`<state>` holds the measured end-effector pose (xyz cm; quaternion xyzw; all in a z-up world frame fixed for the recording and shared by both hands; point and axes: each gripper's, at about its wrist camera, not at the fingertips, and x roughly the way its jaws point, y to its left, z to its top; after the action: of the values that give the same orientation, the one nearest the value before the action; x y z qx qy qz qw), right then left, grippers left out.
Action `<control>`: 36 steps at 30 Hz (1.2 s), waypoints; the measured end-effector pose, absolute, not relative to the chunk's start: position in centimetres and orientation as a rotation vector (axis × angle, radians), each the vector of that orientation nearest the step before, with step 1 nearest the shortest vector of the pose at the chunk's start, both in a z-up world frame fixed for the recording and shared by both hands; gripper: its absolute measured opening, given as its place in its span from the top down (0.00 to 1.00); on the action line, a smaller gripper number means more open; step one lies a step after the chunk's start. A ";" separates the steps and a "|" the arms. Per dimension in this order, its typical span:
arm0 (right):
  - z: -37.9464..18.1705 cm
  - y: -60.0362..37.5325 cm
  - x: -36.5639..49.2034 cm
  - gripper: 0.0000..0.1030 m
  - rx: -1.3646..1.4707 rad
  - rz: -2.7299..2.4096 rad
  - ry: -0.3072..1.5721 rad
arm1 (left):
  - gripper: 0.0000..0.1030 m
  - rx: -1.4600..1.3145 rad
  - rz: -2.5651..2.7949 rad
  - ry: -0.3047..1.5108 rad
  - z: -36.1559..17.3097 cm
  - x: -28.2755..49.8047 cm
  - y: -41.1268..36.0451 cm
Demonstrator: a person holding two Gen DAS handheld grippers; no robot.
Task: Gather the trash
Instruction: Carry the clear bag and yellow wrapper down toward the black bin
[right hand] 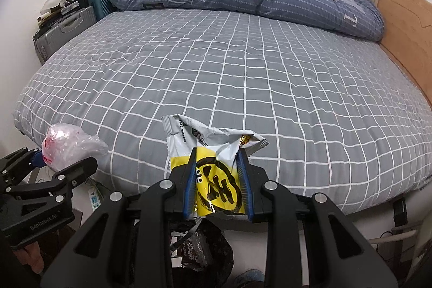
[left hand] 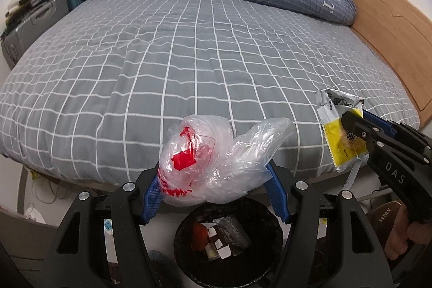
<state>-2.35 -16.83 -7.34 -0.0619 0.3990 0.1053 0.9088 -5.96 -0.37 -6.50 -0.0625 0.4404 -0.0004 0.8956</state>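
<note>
Two grippers are hanging over a black bin beside the bed: the left gripper is clamping a crumpled plastic bag with red print, the right gripper marked "DAS" is pinching a yellow-and-white wrapper; writing unreadable.

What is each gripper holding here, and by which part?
The left gripper clamps a crumpled clear plastic bag with red print around its bunched lower part. The right gripper pinches a yellow and white snack wrapper across its yellow lower half.
</note>
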 end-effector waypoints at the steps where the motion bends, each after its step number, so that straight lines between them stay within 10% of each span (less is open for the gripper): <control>1: -7.4 -16.8 -2.5 0.74 -0.126 0.218 0.824 | 0.38 -0.134 -0.002 0.915 -6.6 -6.2 -0.3; 36: -12.8 -17.7 -10.4 0.73 -0.051 0.184 1.042 | 0.38 -0.171 0.066 1.053 -10.1 -13.5 1.2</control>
<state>-10.40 -17.70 -12.78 -0.0243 0.4968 0.0880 0.8630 -13.52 1.18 -10.11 -0.0817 0.5017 0.0315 0.8606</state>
